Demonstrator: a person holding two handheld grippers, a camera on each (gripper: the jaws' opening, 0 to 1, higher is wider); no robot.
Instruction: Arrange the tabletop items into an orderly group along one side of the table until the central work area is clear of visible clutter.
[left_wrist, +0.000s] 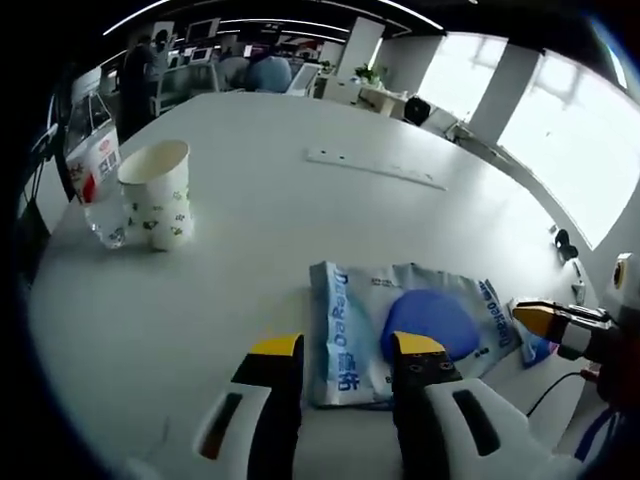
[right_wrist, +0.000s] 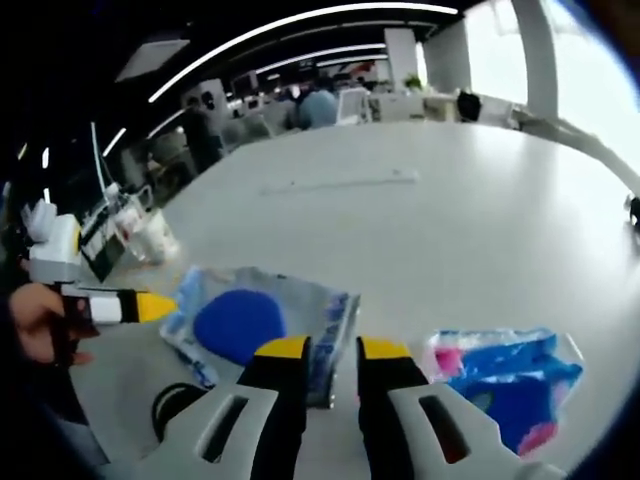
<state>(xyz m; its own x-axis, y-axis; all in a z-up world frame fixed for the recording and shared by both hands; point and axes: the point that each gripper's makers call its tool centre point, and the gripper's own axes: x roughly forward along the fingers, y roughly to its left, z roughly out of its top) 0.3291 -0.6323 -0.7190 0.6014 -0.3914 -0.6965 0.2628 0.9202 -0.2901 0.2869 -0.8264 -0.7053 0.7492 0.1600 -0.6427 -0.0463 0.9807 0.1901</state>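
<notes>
left gripper (left_wrist: 345, 350): yellow-tipped jaws apart, nothing between them; the tips sit at the near edge of the clear bag, right tip over its lower part
right gripper (right_wrist: 334, 349): yellow-tipped jaws parted by a narrow gap, nothing held; hovering at the near corner of the same bag. In left gripper view it enters from the right (left_wrist: 545, 320), tip at the bag's right end; whether it touches, can't tell
hand (right_wrist: 35, 320): person's hand holding the left gripper at left edge of right gripper view
clear bag (left_wrist: 365, 325) (right_wrist: 300, 310): flat on the table, blue print, near table edge, blue round pad (left_wrist: 430, 322) (right_wrist: 238, 324) inside
blue-pink packet (right_wrist: 505, 380): flat on table just right of right gripper, apart from clear bag
black cable (right_wrist: 170, 405): loop near table edge, left of right gripper
table (left_wrist: 300, 230): white, large
paper cup (left_wrist: 157, 190): upright, patterned, far left side
clear cup (left_wrist: 105, 225): touching paper cup's left side
carton (left_wrist: 92, 160): white with red print, just behind cups
white strip (left_wrist: 375, 168): long, flat, mid-far table
background: office desks, monitors, a person standing far back
</notes>
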